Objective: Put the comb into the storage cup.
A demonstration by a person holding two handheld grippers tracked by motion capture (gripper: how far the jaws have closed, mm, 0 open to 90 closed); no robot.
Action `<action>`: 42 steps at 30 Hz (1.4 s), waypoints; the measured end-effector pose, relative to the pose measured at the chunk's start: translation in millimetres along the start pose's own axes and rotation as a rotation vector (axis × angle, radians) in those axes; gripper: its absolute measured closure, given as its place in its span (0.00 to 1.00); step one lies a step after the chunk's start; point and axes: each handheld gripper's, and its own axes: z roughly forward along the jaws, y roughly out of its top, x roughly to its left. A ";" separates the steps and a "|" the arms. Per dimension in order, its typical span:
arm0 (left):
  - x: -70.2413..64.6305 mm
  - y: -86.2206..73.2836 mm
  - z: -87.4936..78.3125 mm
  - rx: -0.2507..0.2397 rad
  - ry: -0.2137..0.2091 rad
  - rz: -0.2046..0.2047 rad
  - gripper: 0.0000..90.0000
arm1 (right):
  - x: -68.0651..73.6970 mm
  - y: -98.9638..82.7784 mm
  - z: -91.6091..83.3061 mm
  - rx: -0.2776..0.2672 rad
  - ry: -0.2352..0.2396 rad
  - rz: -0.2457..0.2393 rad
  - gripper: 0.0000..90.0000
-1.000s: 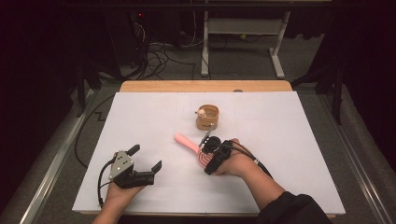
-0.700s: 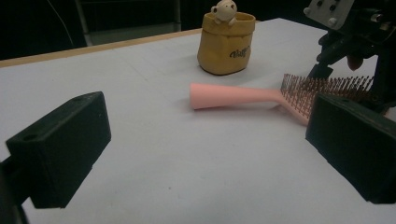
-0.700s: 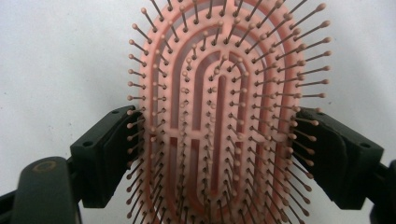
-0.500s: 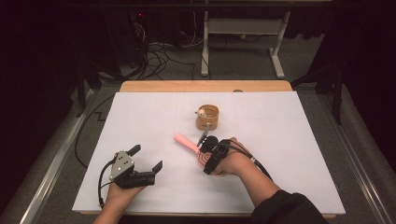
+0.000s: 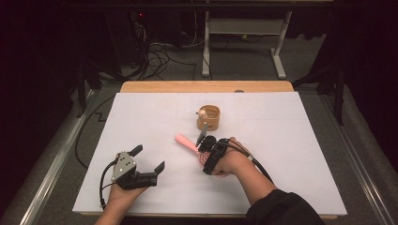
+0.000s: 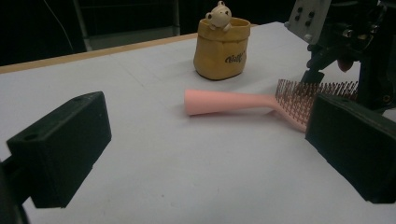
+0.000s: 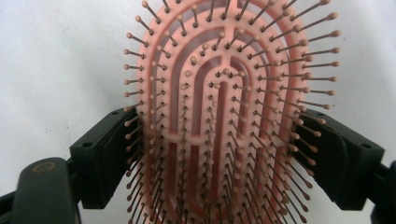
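The right gripper (image 5: 207, 151) stands over the bristled head of the pink plastic hairbrush (image 6: 243, 100) lying on the white counter (image 5: 291, 140), its fingers (image 7: 105, 154) straddling the head, apparently not yet clamped; the left gripper (image 5: 149, 162) rests released. I judge the grasp in hand: closing squarely on the head comes next. The tan bear-topped fabric pouch (image 6: 220, 46) bears unreadable script.

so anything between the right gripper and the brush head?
Nothing visible. The right gripper is already at the brush: its jaws stand on either side of the head, bristles poking past both pads, on the white table. Whether the pads press on the head yet I cannot tell. The pouch stands apart, beyond the handle.
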 end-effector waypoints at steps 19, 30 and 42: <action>-2.0 0.0 0.6 0.005 -0.004 0.012 0.01 | -0.7 1.8 -0.9 0.010 0.000 0.011 0.23; -0.2 -0.8 -1.8 0.001 0.000 0.007 0.01 | -2.2 -0.3 -2.9 0.003 0.006 0.015 0.23; 1.0 -1.3 -2.2 0.001 -0.001 0.003 0.02 | -6.2 -2.9 -6.8 -0.024 0.024 0.031 0.23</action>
